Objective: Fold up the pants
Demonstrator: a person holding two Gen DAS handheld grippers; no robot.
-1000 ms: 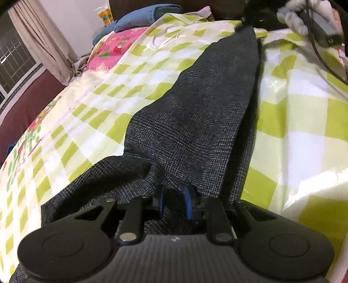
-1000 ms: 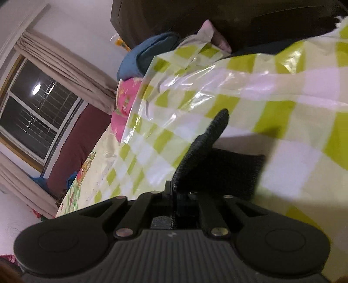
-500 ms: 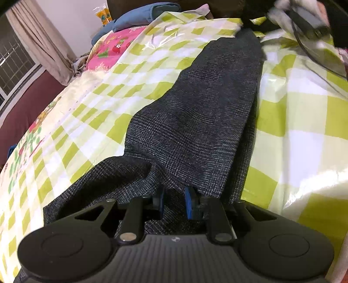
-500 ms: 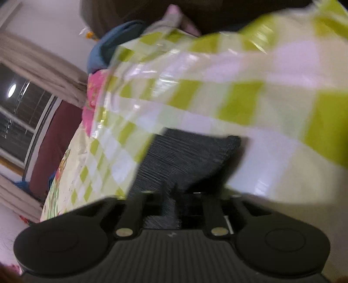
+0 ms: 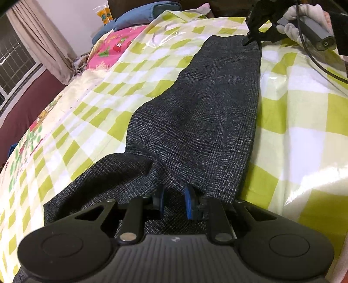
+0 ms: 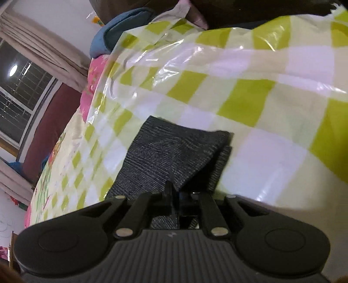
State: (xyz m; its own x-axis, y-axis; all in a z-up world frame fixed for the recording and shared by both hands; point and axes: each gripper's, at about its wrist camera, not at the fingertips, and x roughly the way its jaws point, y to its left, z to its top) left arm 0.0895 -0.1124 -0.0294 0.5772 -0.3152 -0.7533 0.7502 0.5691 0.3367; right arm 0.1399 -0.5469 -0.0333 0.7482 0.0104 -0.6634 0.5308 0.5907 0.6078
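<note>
Dark grey checked pants [image 5: 195, 108] lie lengthwise on a bed, one leg folded over the other. My left gripper [image 5: 174, 203] is at the near end, its blue pads [image 5: 188, 204] shut on a bunched fold of the cloth. At the far end a white-gloved hand [image 5: 304, 19] holds my right gripper [image 5: 246, 41] down on the hem. In the right wrist view the hem of the pants [image 6: 169, 152] lies low over the sheet and rises in a small tent to my right gripper [image 6: 181, 192]. Its jaws are opening, with the cloth still pinched between them.
A glossy green-and-white checked plastic sheet [image 5: 293, 108] covers the bed. A blue cushion [image 5: 139, 19] and pink printed bedding [image 5: 115, 41] lie at the head. A curtain [image 5: 41, 41] and a window are on the left. A cable [image 5: 322, 65] trails from the right gripper.
My right gripper has sunk toward the sheet, and the hem that stood upright now lies nearly flat. The far end of the leg looks wider. The left gripper has stayed still.
</note>
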